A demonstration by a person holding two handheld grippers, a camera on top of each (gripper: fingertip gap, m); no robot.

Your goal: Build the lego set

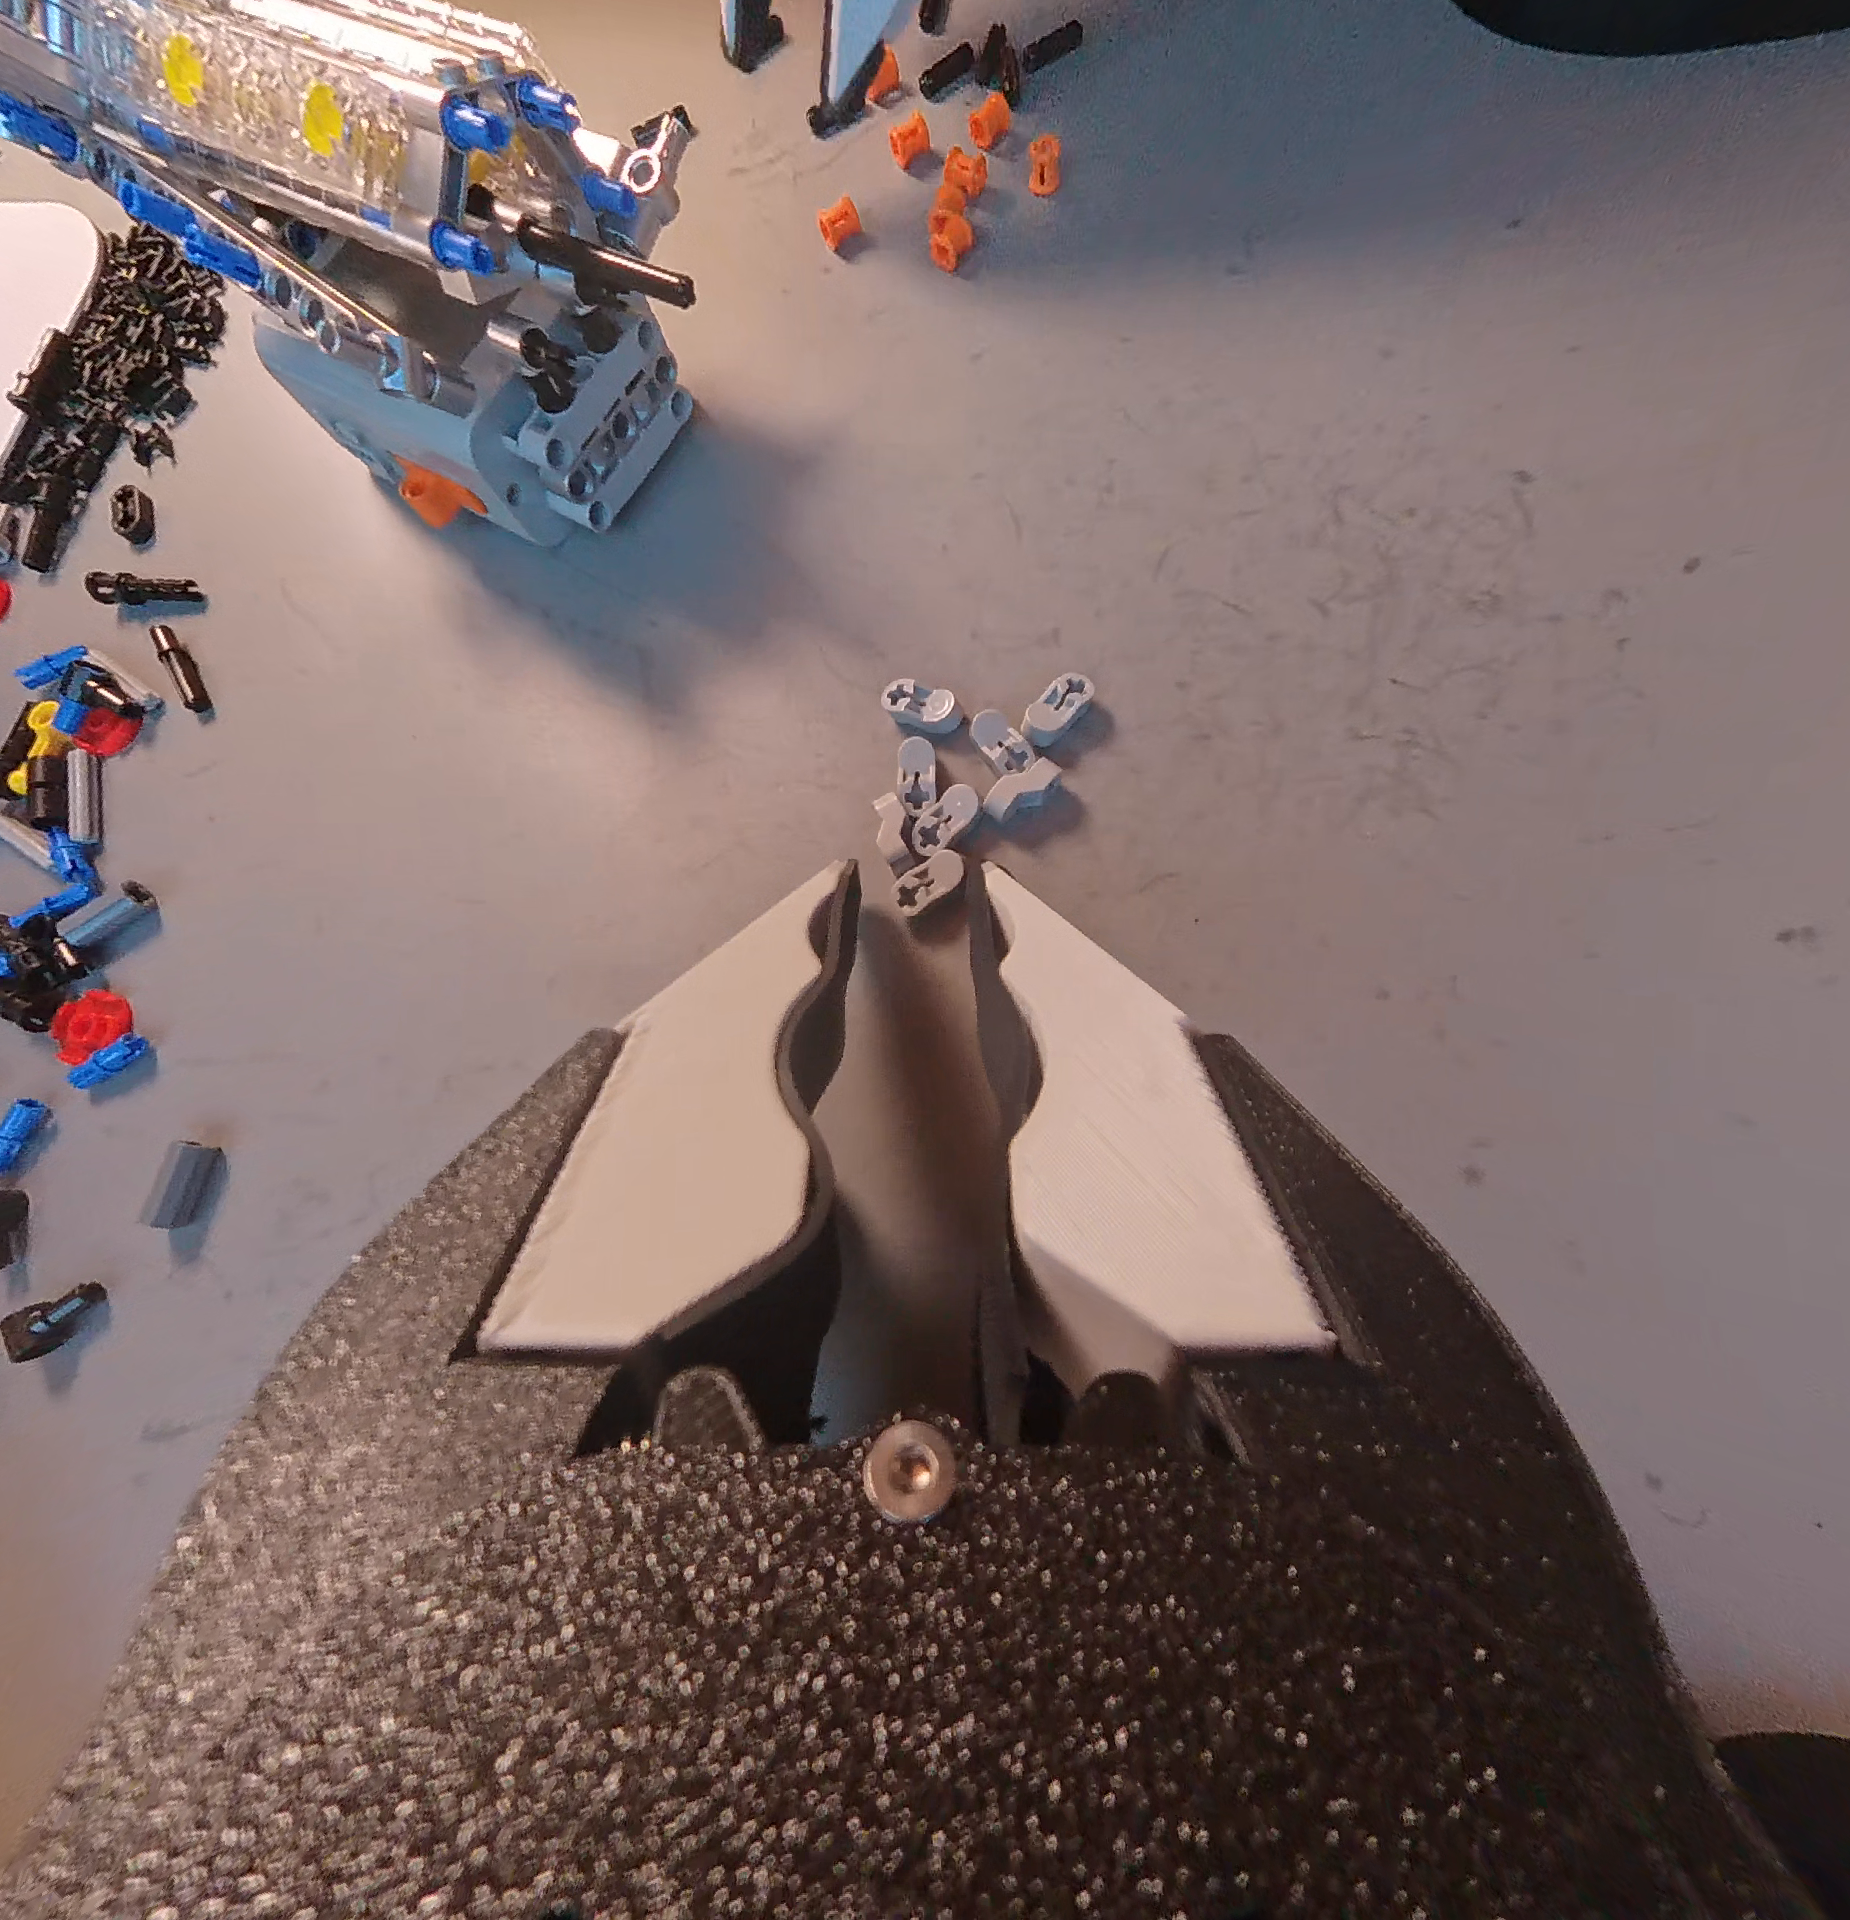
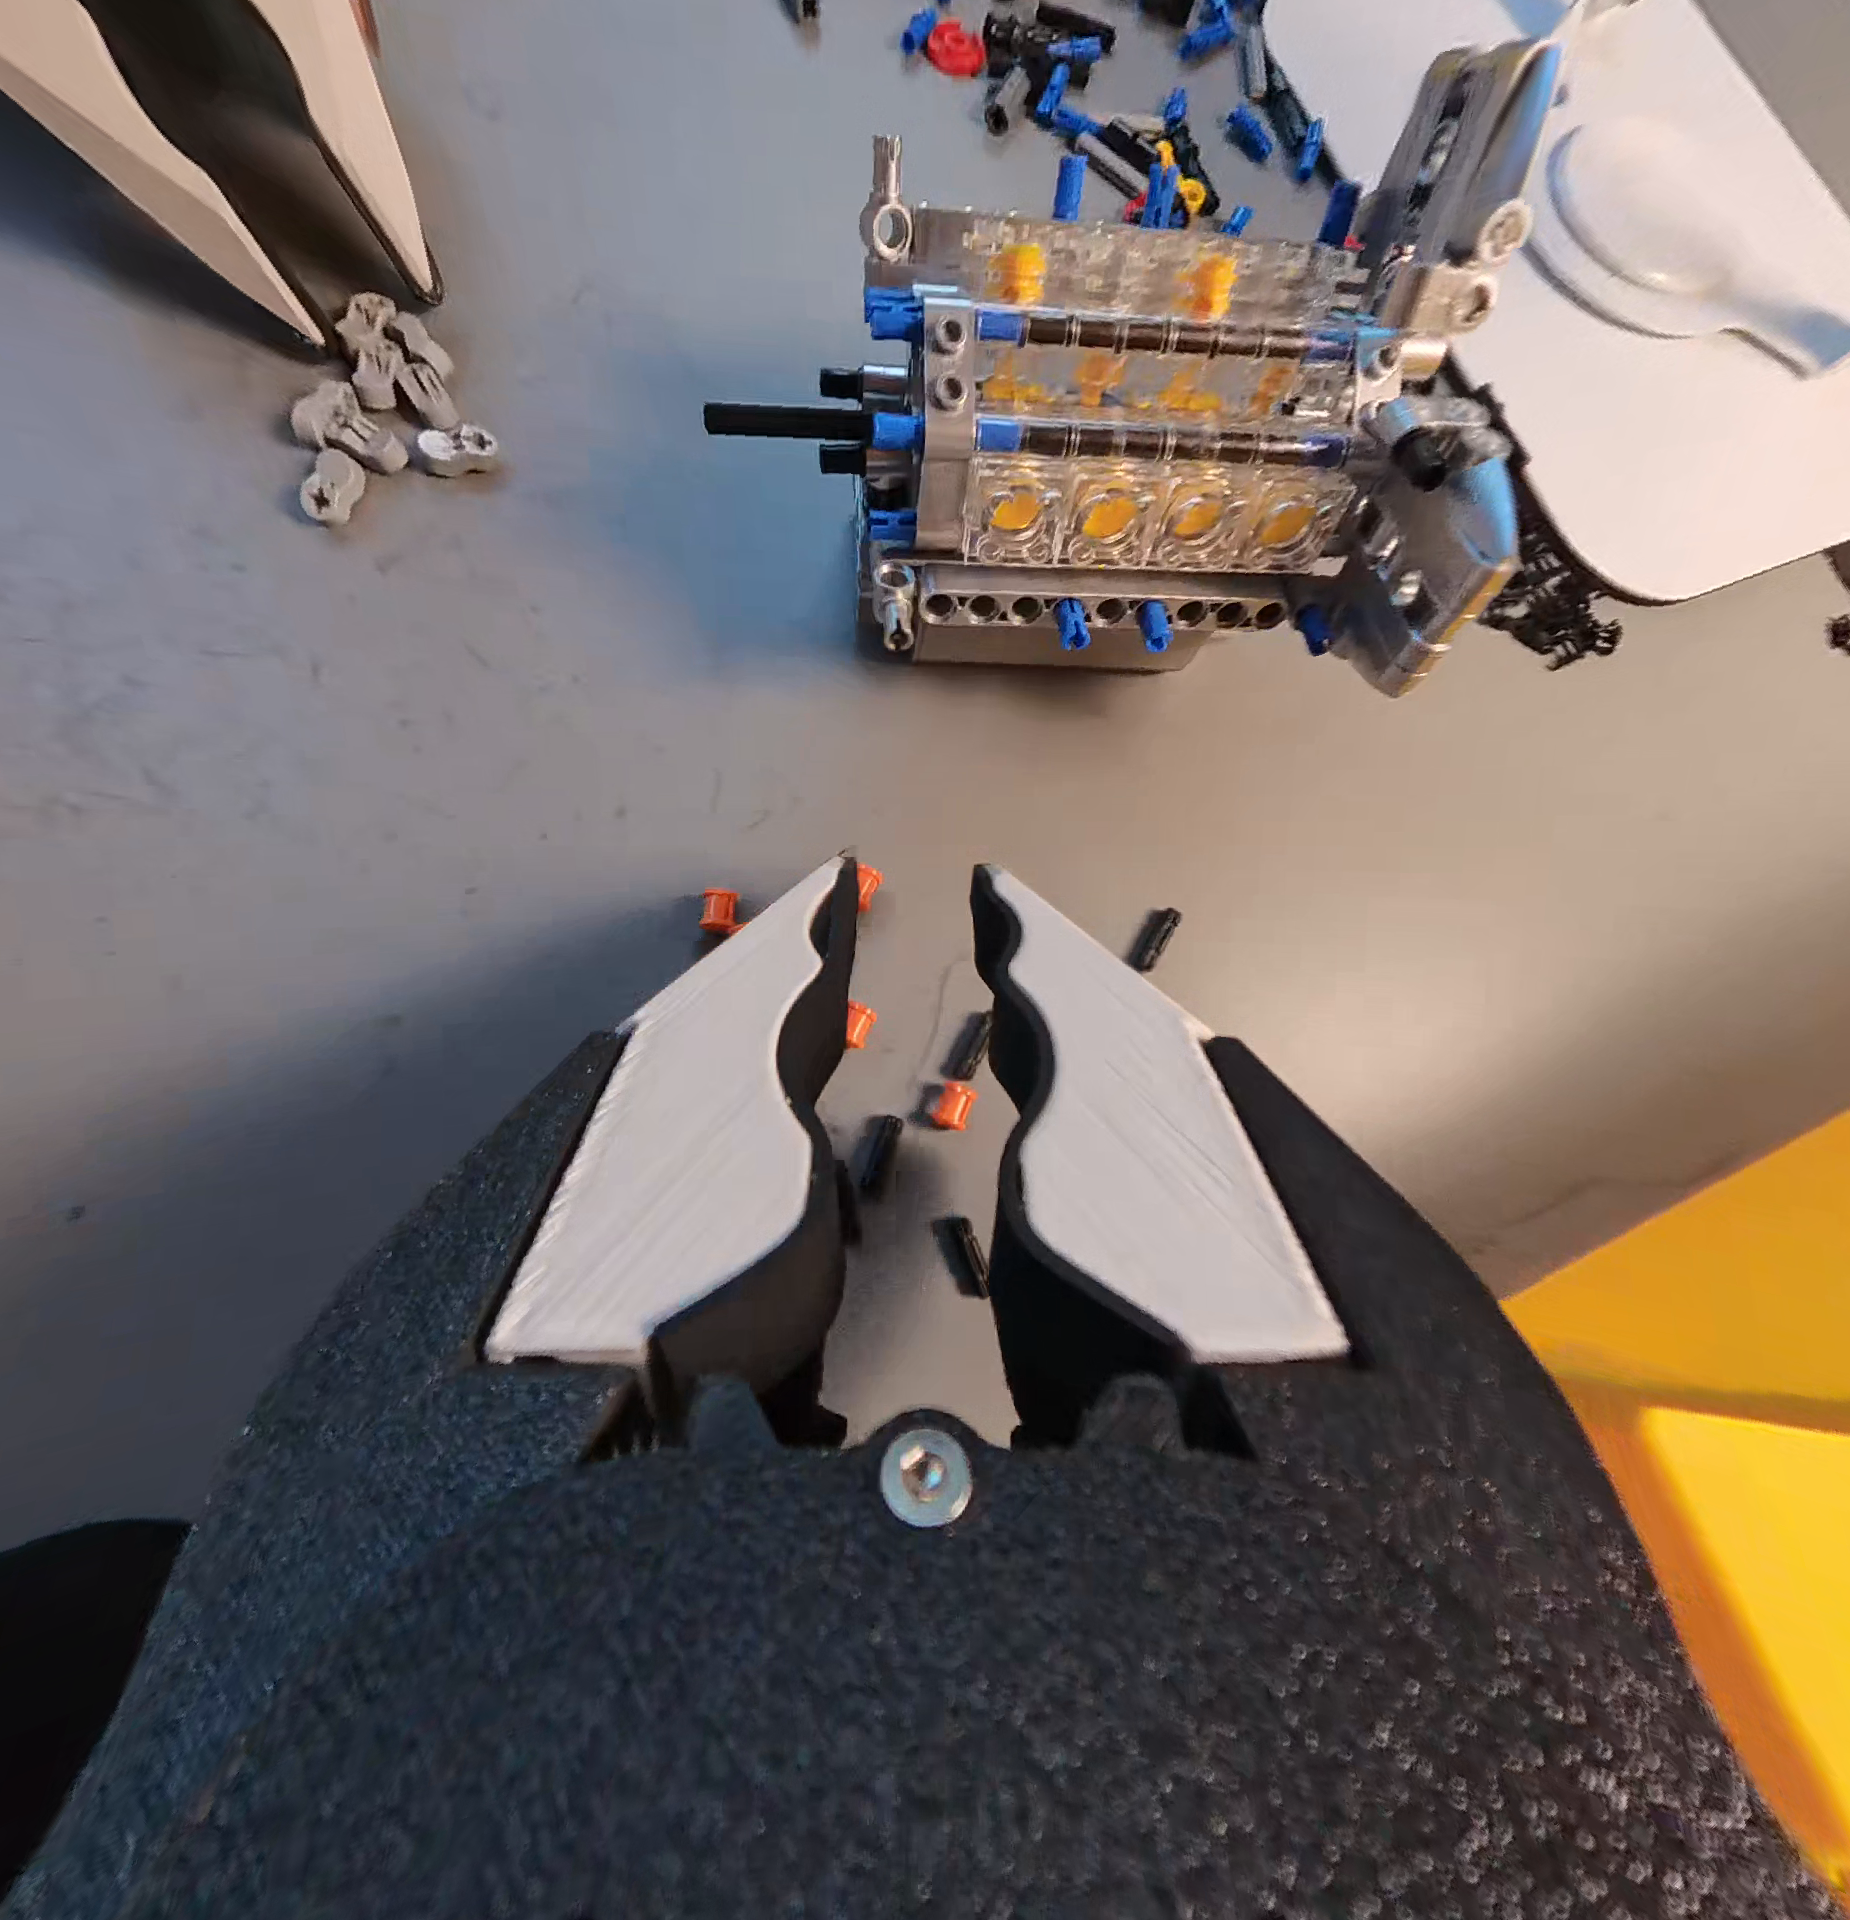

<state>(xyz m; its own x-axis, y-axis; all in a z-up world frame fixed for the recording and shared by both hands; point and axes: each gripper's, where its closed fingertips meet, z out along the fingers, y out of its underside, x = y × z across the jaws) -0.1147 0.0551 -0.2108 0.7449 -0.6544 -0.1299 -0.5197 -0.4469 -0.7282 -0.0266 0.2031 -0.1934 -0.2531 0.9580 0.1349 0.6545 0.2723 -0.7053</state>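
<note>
Because its fingers stand parted just short of the grey connectors [image 1: 968, 784] at frame centre, the left gripper [image 1: 919, 868] grips nothing; the nearest connector lies between its tips. The right gripper [image 2: 910, 868], also parted and empty, hangs over orange bushes [image 2: 950, 1103] and black pins [image 2: 879, 1148] strewn on the tabletop [image 2: 381, 831]. The brick engine [image 2: 1139, 457] sits in the upper middle of the right view, apart from both, with sorted parts [image 1: 59, 748] at the left edge of the left view.
</note>
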